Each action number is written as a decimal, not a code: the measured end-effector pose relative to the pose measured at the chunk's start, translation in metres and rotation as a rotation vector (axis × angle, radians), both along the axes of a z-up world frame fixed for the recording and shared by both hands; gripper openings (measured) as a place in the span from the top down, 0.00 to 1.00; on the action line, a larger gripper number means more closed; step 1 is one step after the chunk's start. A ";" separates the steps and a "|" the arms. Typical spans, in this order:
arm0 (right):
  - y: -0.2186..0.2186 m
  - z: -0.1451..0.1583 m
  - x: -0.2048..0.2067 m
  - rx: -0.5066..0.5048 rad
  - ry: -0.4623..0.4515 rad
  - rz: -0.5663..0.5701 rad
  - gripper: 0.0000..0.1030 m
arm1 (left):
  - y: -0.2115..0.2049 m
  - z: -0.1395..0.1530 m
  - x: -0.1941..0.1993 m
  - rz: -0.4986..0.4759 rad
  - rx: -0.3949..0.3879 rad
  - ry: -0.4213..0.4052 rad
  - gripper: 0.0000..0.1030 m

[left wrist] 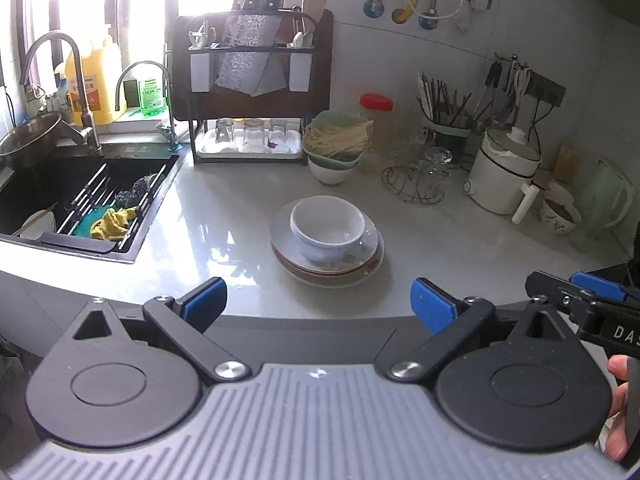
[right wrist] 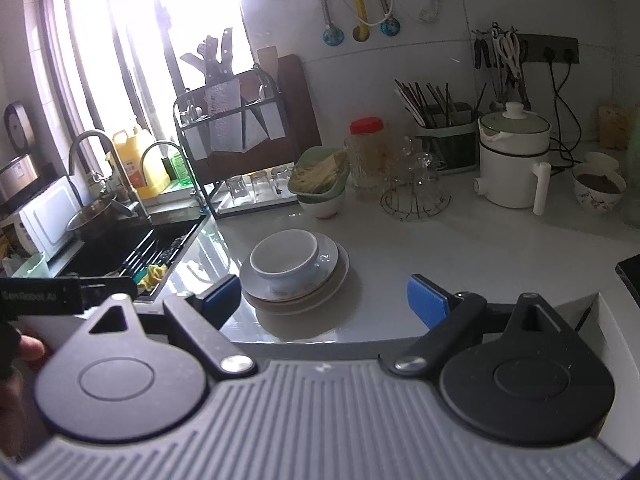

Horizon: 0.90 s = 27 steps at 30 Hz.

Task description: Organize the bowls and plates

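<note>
A white bowl (left wrist: 328, 227) sits upright on a stack of plates (left wrist: 362, 266) near the middle of the pale countertop (left wrist: 224, 216); the bowl rests slightly toward the left of the top plate and appears empty. The left gripper (left wrist: 319, 306) stands with its jaws spread wide, nothing between the blue pads (left wrist: 432, 306), and is positioned at the counter's front edge, apart from the stack. The right gripper (right wrist: 325, 300) is likewise spread wide and empty, also short of the stack, which lies just beyond and between its fingertips in the right wrist view. To the left of the stack is the dark sink (left wrist: 92, 200), holding a yellow cloth (left wrist: 114, 222). Behind the stack, a green basket of noodles (left wrist: 338, 138) rests on a second white bowl (left wrist: 332, 174), beside a dish rack (left wrist: 252, 92). A white electric pot (left wrist: 504, 170) stands well to the right.
</note>
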State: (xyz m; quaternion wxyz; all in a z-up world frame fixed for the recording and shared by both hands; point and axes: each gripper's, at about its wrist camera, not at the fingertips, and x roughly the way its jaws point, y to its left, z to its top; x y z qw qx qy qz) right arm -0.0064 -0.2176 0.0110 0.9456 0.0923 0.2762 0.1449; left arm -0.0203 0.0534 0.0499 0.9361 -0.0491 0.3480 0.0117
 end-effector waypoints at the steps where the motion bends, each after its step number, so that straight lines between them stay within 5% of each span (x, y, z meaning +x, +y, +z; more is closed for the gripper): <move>1: 0.001 0.000 0.000 0.000 0.005 0.000 0.11 | 0.000 0.000 0.000 -0.002 0.006 0.000 0.03; 27: 0.009 -0.002 0.000 0.016 0.027 -0.034 0.11 | 0.001 -0.003 0.013 -0.034 0.037 0.023 0.03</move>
